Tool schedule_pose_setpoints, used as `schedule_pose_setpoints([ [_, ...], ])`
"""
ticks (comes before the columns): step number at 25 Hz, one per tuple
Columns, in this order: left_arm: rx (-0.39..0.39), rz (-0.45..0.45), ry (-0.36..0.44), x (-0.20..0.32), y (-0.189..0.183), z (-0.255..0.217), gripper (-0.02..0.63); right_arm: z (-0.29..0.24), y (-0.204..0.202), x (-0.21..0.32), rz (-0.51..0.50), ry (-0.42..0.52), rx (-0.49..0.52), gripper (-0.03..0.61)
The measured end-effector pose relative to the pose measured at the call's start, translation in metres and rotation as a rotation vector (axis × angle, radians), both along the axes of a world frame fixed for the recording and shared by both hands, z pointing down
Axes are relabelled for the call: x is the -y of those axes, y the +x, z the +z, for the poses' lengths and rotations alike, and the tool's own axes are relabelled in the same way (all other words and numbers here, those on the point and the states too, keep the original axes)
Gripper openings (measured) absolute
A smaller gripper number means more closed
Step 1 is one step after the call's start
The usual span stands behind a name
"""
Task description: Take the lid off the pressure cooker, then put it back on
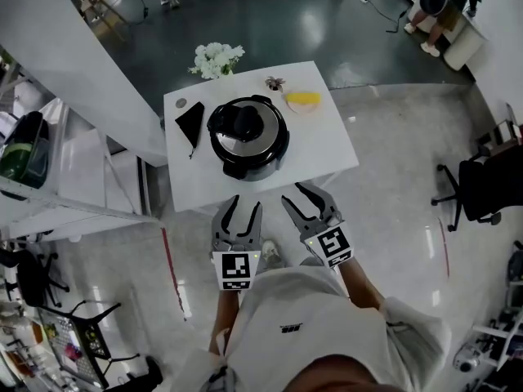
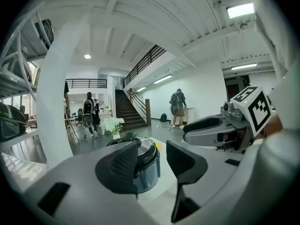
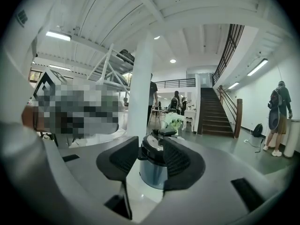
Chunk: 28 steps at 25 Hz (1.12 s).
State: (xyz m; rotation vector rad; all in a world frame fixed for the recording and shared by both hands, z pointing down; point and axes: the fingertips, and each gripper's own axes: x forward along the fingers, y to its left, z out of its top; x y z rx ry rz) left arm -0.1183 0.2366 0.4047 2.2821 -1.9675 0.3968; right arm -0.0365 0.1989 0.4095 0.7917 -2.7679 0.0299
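1. The pressure cooker (image 1: 248,137) is sitting mid-table (image 1: 327,145), wearing its lid (image 1: 245,122).
2. The left gripper (image 1: 242,205) and right gripper (image 1: 304,193) are hovering just off the table's near edge, both with jaws standing apart and gripping nothing.

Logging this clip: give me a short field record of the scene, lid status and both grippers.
surface: white square table
cooker: round steel pressure cooker, mid-table
lid: steel lid with black handle, on
left gripper: open, empty, short of table
right gripper: open, empty, short of table
beside cooker: black triangular item left; yellow item rear right
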Motion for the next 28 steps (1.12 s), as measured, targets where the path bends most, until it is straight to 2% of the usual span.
schedule_pose_setpoints([
  [5,-0.001,0.026,0.0,0.021,-0.017,0.003,0.204,0.006,-0.012,0.018,0.02,0.034,0.002,0.166],
  [12,-0.011,0.052,-0.019,0.053,-0.031,0.01,0.205,0.01,-0.024,0.042,0.059,-0.009,-0.018,0.166],
  [28,-0.038,0.05,-0.099,0.136,-0.047,0.024,0.214,0.023,-0.051,0.119,-0.009,-0.036,-0.033,0.166],
])
